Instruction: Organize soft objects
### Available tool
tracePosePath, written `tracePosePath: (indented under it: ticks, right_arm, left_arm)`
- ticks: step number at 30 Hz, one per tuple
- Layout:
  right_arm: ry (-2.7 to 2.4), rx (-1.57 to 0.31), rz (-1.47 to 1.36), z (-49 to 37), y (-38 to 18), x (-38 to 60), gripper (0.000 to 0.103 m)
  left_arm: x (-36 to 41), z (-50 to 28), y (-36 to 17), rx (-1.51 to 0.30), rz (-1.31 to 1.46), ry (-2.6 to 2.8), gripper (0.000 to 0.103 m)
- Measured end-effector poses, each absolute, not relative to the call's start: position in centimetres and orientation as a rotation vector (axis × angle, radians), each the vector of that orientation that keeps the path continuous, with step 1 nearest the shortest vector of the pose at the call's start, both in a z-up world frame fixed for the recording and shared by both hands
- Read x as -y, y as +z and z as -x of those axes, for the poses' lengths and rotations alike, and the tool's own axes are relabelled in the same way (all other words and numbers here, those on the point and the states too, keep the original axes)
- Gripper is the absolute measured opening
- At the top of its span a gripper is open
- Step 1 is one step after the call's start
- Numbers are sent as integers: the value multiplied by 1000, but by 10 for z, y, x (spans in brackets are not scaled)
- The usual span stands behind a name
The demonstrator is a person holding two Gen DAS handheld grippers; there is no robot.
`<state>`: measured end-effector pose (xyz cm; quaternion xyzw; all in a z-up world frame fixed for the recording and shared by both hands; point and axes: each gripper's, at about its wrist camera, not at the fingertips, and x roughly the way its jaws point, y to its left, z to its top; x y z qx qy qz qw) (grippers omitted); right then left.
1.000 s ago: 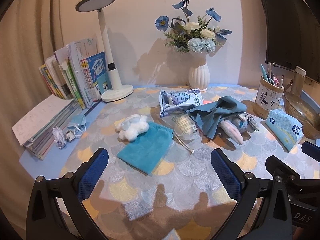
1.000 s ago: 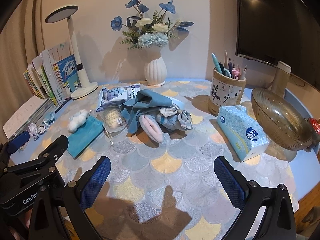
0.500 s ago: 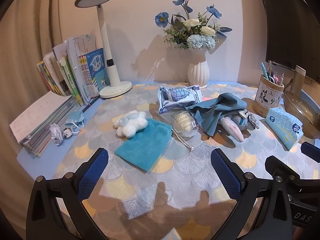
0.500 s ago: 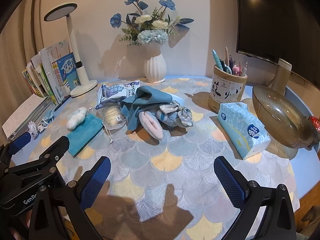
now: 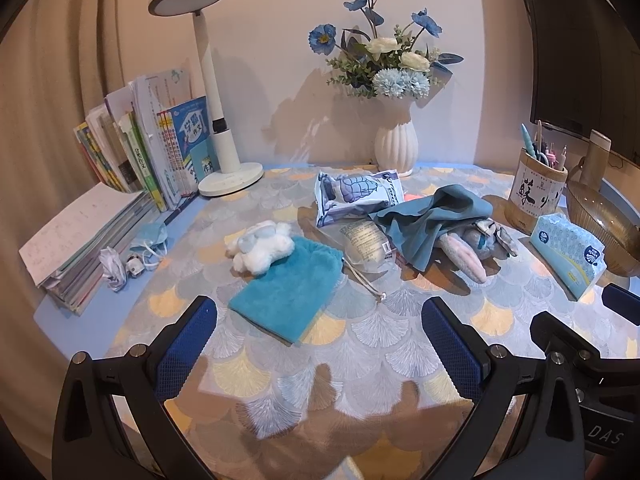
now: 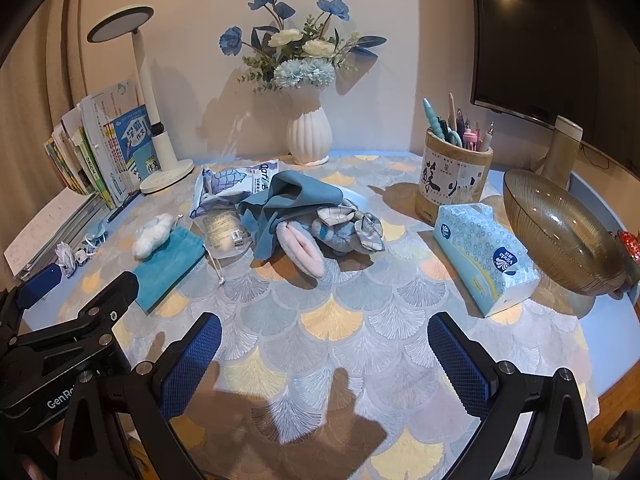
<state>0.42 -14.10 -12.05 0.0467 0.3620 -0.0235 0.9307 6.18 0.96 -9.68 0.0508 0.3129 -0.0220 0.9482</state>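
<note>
- Soft objects, a teal pouch (image 5: 288, 292) and a plush rabbit (image 6: 316, 236) under a blue cloth (image 6: 288, 200), lie scattered mid-table, unsorted.
- Left gripper (image 5: 316, 344) and right gripper (image 6: 324, 352) hover spread wide, empty, ready for a first pick.

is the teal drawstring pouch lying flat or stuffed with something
Flat. The teal drawstring pouch lies thin on the tablecloth with no bulge; the white plush toy rests at its edge, outside it.

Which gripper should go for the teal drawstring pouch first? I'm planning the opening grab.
Probably the left gripper: the teal pouch lies just ahead of its open fingers. From the right gripper the pouch sits far off to the left, beyond the other gripper.
</note>
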Motion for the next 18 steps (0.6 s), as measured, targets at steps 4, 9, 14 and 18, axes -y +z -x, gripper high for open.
tracePosePath:
  ticks: [4, 9, 14, 18]
  right_arm:
    - [-40, -740, -91, -5, -121, 141, 103]
    - [-31, -731, -70, -12, -126, 142, 103]
    - [-22, -701, -59, -21, -127, 151, 103]
    - [-1, -704, -99, -33, -132, 164, 103]
  left_arm:
    - [-10, -63, -98, -645, -98, -53, 102]
    - [-11, -67, -104, -648, -114, -54, 102]
    - [-25, -84, -110, -662, -129, -30, 102]
    - [-50, -103, -119, -739, -24, -88, 102]
